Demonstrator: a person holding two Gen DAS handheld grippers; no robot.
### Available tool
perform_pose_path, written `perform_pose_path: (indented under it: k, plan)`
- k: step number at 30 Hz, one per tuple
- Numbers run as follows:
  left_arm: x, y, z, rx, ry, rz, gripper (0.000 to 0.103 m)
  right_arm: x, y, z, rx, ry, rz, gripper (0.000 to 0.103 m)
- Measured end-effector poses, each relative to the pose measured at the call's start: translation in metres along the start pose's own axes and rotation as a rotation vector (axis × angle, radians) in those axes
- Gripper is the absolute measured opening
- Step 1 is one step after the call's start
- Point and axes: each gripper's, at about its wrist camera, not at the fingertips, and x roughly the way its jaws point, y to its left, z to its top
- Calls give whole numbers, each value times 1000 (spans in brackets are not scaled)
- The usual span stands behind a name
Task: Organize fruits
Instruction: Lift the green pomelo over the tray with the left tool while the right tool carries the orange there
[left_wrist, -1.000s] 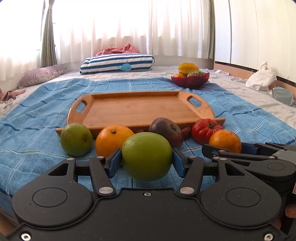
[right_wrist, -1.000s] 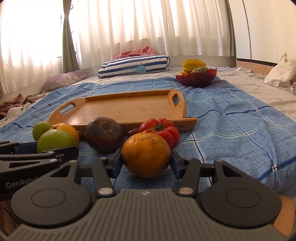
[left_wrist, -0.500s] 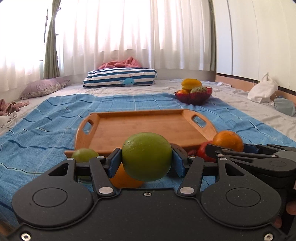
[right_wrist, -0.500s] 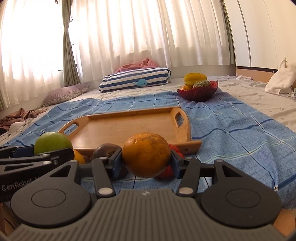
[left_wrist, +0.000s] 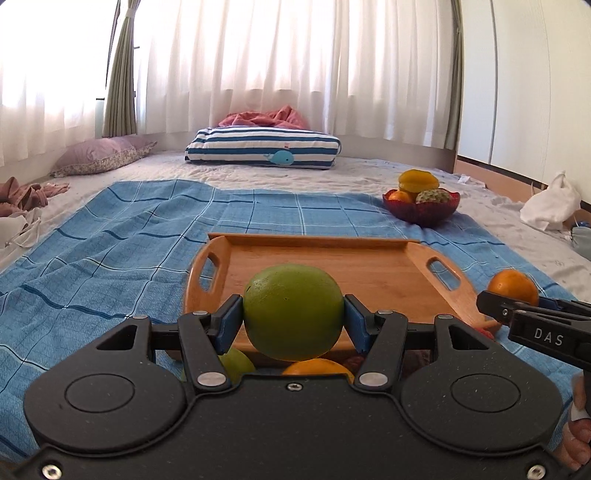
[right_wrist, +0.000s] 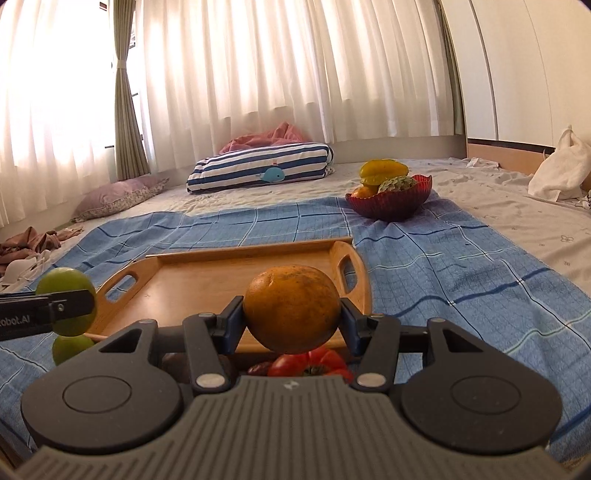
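Left wrist view: the left gripper clamps a green fruit between its blue pads, held in the air in front of the wooden tray. Below the fruit, only slivers show of a second green fruit and an orange, both mostly hidden by the gripper body. At the right edge the right gripper juts in side-on, holding another orange whose lower part is covered by a finger (part of a hand shows at the bottom right corner, cut off).

Right wrist view gives the right gripper closed on that orange, likewise lifted before the tray, which lies on a blue checked blanket spread over the bed. Under the orange a red tomato peeks out, its lower half hidden; something dark red beside it is too cut off to name. At the left, the left gripper crosses the held green fruit, and the other green fruit sits lower, partly behind the housing.

Farther back a red bowl holds several fruits, only partly visible above its rim. A striped pillow lies by the curtains.
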Motion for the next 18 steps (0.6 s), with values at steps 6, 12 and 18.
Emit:
perform_pose_path:
  k: [6, 12, 18]
  plan:
    - [24, 20, 13, -58, 54, -9, 56, 20, -6, 13, 30, 29, 27, 56]
    - [45, 28, 22, -57, 76, 6, 56, 39, -8, 23, 6, 53, 26, 56]
    - [68, 34, 30, -72, 113, 20, 56, 64, -11, 26, 24, 122, 34, 56]
